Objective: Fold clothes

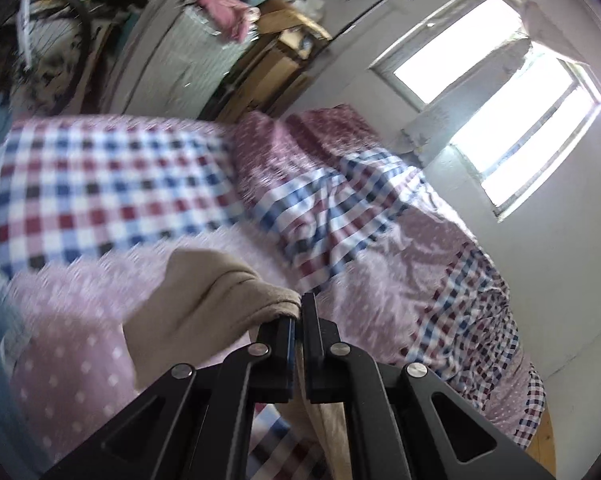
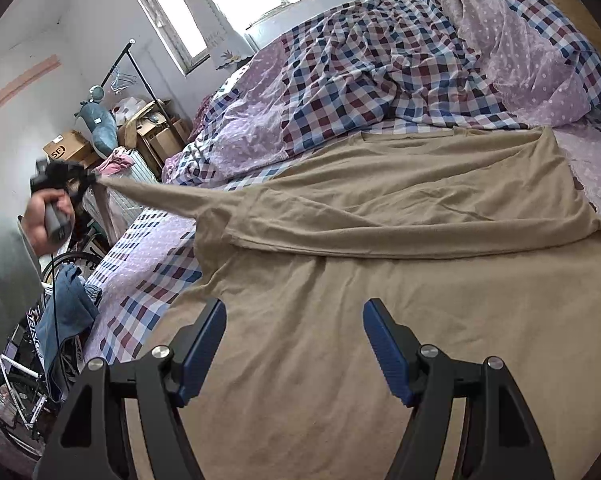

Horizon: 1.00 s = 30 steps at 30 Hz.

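A tan long-sleeved top (image 2: 380, 300) lies spread on the bed, one sleeve folded across its body. Its other sleeve (image 2: 160, 196) is stretched out to the left and lifted off the bed. My left gripper (image 2: 90, 179), held in a hand, is shut on that sleeve's end. In the left wrist view the tan cloth (image 1: 216, 292) bunches at the closed tips of the left gripper (image 1: 298, 320). My right gripper (image 2: 294, 320) hovers open over the top's lower body, with nothing between its blue pads (image 2: 204, 344).
A checked and pink dotted quilt (image 2: 400, 60) is heaped at the far side of the bed. Blue jeans (image 2: 66, 320) hang off the bed's left edge. Bicycles (image 2: 16, 392), cardboard boxes (image 2: 66, 148) and a clothes rail (image 2: 140, 76) crowd the left wall under a window (image 2: 220, 0).
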{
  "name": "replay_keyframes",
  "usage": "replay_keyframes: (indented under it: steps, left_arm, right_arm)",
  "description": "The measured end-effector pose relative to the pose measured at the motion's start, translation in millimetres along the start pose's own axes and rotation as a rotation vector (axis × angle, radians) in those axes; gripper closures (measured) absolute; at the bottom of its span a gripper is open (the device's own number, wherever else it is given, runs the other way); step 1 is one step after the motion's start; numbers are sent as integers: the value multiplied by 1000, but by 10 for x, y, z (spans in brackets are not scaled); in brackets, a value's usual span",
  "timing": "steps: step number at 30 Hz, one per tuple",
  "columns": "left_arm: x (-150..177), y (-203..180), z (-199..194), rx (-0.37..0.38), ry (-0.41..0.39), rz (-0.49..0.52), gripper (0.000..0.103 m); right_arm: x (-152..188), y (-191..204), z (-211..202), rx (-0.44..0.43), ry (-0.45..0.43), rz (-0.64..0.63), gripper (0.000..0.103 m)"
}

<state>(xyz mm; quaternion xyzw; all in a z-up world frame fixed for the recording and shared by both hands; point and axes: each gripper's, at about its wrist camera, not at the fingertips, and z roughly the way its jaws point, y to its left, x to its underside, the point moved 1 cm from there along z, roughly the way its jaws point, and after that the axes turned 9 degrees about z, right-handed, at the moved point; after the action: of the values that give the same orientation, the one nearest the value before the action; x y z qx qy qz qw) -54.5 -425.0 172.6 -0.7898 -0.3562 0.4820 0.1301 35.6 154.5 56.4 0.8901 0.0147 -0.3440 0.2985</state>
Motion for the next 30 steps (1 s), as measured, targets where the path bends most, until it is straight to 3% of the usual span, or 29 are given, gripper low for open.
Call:
replay_keyframes:
  steps: [4, 6, 10, 14, 18, 20, 23, 24, 25, 26, 27, 29, 30]
  left_arm:
    - [-135, -545, 39, 49, -18, 120, 102]
    - [-89, -951, 33, 108, -18, 198, 102]
    - [457, -1991, -28, 296, 37, 444, 102]
    - [1526, -2972, -103, 479, 184, 713, 102]
    - [3074, -3656, -78, 597, 408, 978, 102]
    - [3832, -3776, 38, 589, 542, 1081, 102]
    - [4643, -3699, 183, 523, 680, 1188, 101]
    - [4778, -3651, 193, 510, 697, 1204, 99]
    - [4861, -3615, 180, 501, 702, 1216, 95]
    - [4889, -3562, 150, 503, 706, 1209, 85]
    - [4855, -3493, 94, 511, 707, 1191, 65]
    - [4731, -3352, -54, 525, 703, 1169, 41]
    - [4669, -3281, -128, 532, 700, 1157, 38]
  right_arm:
    - [-6, -22, 18, -6, 7, 23, 28]
    - [-48, -78, -27, -7, -10, 51, 28]
    - [-216, -303, -245, 31, -98, 129, 28]
    - [-427, -687, -598, 117, -221, 229, 28]
    - [-599, -1216, -982, 211, -326, 370, 28]
    - [-630, -1486, -1121, 203, -350, 478, 28]
    - [-630, -1683, -1173, 154, -341, 565, 28]
    - [-633, -1701, -1172, 138, -337, 575, 28]
    - [-638, -1678, -1155, 129, -332, 568, 28]
    - [-642, -1653, -1138, 121, -326, 560, 28]
    - [-647, -1617, -1110, 116, -318, 547, 28]
    - [-648, -1562, -1054, 108, -302, 528, 28]
    - [-643, -1555, -1033, 103, -294, 522, 28]
